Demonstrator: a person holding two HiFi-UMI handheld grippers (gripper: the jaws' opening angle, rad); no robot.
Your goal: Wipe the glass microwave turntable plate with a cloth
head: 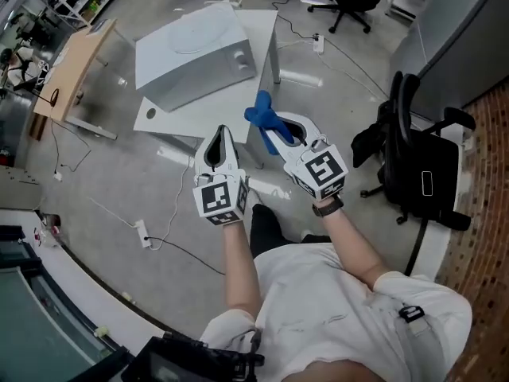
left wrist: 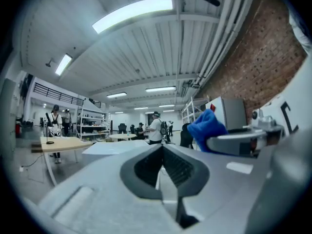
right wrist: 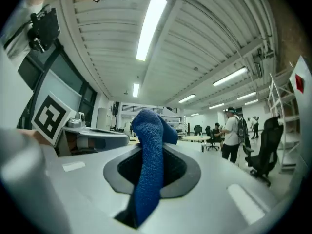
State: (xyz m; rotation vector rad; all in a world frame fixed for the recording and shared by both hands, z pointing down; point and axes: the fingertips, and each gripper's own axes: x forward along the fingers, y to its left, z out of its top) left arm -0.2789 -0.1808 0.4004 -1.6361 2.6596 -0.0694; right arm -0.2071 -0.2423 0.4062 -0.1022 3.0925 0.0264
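While jaws pinch it, cloth protrudes from right gripper.

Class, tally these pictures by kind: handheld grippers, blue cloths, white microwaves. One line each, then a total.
Handheld grippers: 2, the left gripper and the right gripper
Blue cloths: 1, the blue cloth clamped in the right gripper
White microwaves: 1, the white microwave
Total: 4
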